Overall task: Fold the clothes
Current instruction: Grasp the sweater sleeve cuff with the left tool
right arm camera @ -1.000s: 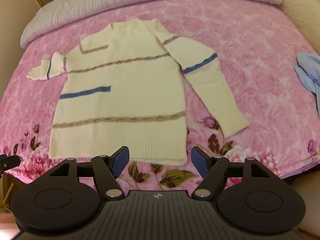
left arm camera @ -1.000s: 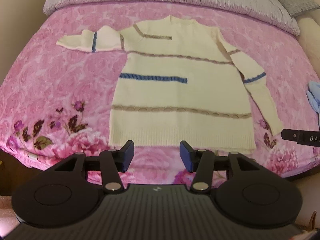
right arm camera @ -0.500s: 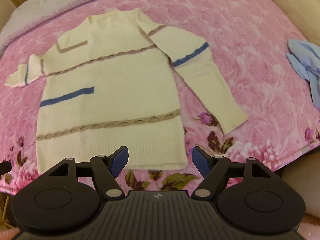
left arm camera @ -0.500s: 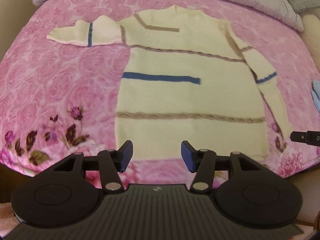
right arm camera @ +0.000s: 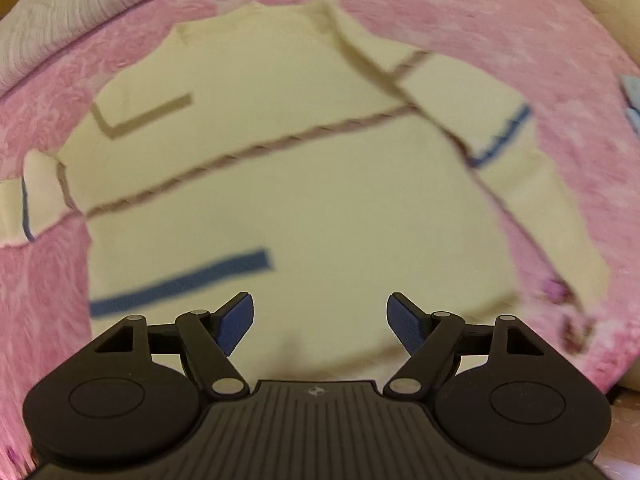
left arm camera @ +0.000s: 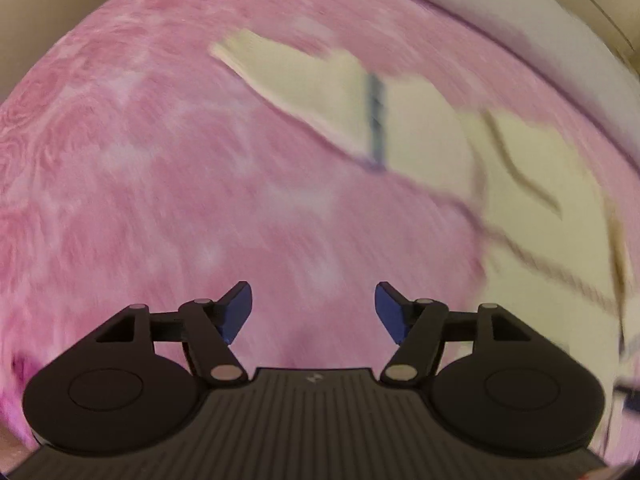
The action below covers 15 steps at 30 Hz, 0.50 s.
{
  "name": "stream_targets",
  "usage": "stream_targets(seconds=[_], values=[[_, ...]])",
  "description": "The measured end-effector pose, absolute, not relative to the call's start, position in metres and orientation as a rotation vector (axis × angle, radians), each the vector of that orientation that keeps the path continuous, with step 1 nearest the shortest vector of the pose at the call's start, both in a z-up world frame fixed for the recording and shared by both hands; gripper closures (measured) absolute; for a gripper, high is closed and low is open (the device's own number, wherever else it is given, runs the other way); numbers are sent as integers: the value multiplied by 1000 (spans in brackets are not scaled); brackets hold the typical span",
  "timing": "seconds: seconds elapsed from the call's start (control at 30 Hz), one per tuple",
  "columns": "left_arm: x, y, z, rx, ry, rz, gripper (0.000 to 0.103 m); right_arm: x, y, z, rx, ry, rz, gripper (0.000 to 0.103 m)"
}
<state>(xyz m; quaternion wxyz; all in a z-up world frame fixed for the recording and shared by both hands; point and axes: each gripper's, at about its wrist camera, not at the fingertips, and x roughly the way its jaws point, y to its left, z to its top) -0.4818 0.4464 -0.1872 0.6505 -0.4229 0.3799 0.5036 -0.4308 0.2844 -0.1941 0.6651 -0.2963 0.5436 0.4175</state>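
Observation:
A cream sweater with brown and blue stripes lies flat on the pink bed cover. In the right wrist view it fills the middle, and my right gripper hovers open over its lower body with nothing between the fingers. Its right sleeve runs down toward the bed's edge. The left wrist view is blurred: the sweater's left sleeve, crumpled and with a blue band, lies ahead and to the right of my left gripper. That gripper is open above bare pink cover, holding nothing.
A grey quilt lies across the head of the bed. A pale blue cloth shows at the right edge of the right wrist view. The bed's near edge drops off at the lower right.
Both grippers have moved forward and lower over the bed. The left one swung left toward the crumpled sleeve, the right one came in over the sweater's body. Both stayed open.

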Motion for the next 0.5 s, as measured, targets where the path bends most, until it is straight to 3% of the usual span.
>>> stream_targets(seconds=[0.13,0.23,0.5], values=[[-496,502,-211,-1054,761,1207,56,-448,314,-223,-729,1212,901,22],[-505,541,-228,-1124,687,1252,62,-451,326,-240,-776,1216,864,22],[-527,644,-275,-1308,476,1363,63,-434,331,-261,-842,1202,762,20]])
